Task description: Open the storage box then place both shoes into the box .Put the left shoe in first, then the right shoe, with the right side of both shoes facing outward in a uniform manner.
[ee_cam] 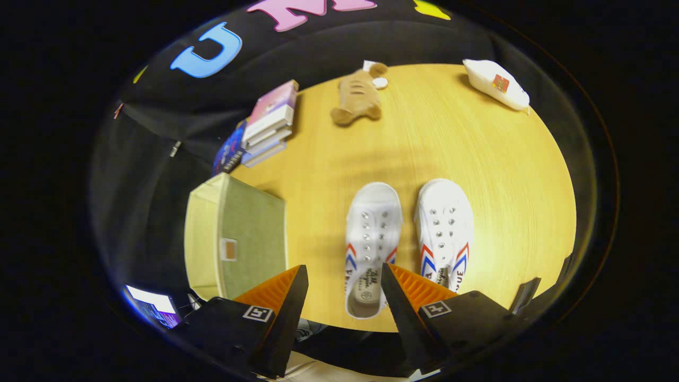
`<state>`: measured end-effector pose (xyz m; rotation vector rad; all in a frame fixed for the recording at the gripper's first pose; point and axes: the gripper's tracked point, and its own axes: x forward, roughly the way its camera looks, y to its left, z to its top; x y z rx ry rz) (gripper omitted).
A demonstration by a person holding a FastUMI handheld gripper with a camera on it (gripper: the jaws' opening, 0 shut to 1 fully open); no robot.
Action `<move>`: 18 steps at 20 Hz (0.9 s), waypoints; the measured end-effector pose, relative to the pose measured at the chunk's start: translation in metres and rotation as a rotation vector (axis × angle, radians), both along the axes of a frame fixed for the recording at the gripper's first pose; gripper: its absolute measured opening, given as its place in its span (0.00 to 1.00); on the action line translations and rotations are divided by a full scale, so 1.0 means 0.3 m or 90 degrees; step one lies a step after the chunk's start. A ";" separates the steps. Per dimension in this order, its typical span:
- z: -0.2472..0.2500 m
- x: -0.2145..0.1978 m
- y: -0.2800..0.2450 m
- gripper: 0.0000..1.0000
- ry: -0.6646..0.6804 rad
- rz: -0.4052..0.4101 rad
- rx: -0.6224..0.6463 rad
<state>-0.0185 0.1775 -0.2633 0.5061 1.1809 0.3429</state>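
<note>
Two white slip-on shoes with red and blue stripes stand side by side on the round wooden table [477, 159], toes pointing away from me. The left shoe [371, 239] lies just ahead of my fingers, its heel opening reaching into the gap between them. The right shoe [444, 228] sits beside it, its heel hidden behind one finger. A green fabric storage box [241, 239] with its lid shut stands at the table's edge, beside the other finger. My gripper [344, 278] hovers above the table's near edge, open, with nothing held.
A stack of books [268, 122] sits beyond the box at the table's far edge. A brown plush toy [358, 98] lies at the far side, and a white pouch [496, 84] lies further along that rim. A lit screen [154, 307] shows below the box.
</note>
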 end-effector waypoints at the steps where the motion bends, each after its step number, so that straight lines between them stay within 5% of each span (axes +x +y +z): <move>1: -0.045 0.001 -0.003 0.77 0.023 0.001 -0.011; 4: -0.127 0.033 0.000 0.76 0.053 0.005 -0.025; 7: -0.204 0.066 -0.001 0.58 0.063 0.020 -0.066; 12: -0.304 0.074 0.037 0.58 0.079 0.061 -0.094; 13: -0.324 0.057 0.041 0.41 0.086 0.054 -0.101; 14: -0.301 0.069 0.014 0.38 0.098 0.045 -0.102; 15: -0.302 0.067 0.010 0.16 0.116 0.028 -0.087; 18: -0.249 0.066 0.023 0.05 0.125 -0.011 -0.025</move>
